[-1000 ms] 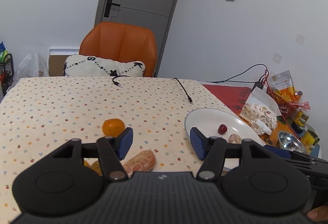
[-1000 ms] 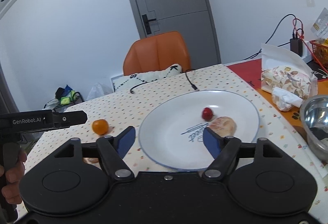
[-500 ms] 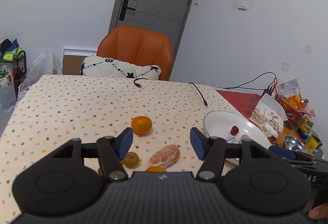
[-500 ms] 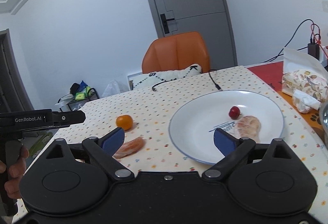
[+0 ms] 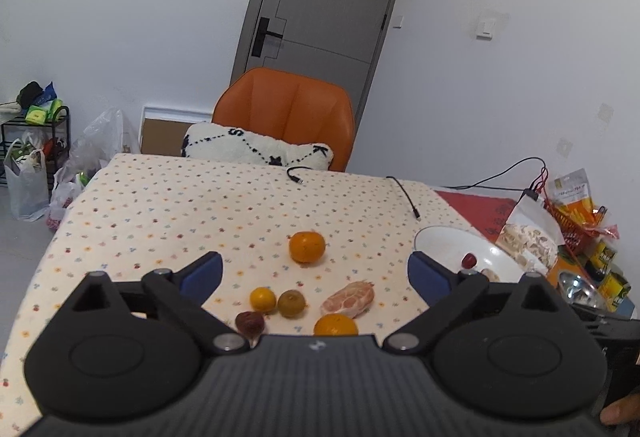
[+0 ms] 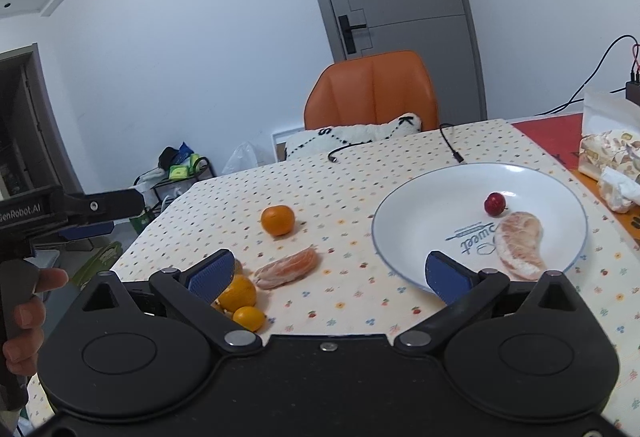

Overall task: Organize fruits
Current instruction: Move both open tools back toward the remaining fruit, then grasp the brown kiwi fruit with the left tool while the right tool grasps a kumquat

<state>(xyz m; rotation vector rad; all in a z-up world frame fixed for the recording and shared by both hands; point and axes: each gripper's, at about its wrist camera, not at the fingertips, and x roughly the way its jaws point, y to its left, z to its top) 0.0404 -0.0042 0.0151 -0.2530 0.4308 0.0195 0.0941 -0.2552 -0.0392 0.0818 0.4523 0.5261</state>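
Note:
Loose fruit lies on the dotted tablecloth: a large orange (image 5: 306, 246) (image 6: 277, 219), a peeled citrus segment (image 5: 349, 298) (image 6: 287, 268), a small orange (image 5: 263, 299), a greenish fruit (image 5: 291, 303), a dark red fruit (image 5: 249, 323) and another orange (image 5: 335, 325). A white plate (image 6: 436, 197) (image 5: 436, 243) holds a red cherry-like fruit (image 6: 495, 203) and a peeled segment (image 6: 520, 244). My left gripper (image 5: 314, 273) is open and empty, above the fruit group. My right gripper (image 6: 330, 273) is open and empty, between the segment and the plate.
An orange chair (image 5: 286, 117) with a white cushion (image 5: 256, 151) stands at the table's far edge. Two black cables (image 5: 404, 197) lie near it. Snack bags (image 5: 528, 237), tins and a steel bowl (image 5: 580, 287) crowd the right side. The left gripper's body (image 6: 60, 209) shows left.
Both grippers have pulled back and risen, bringing more fruit into view. Both have opened wider.

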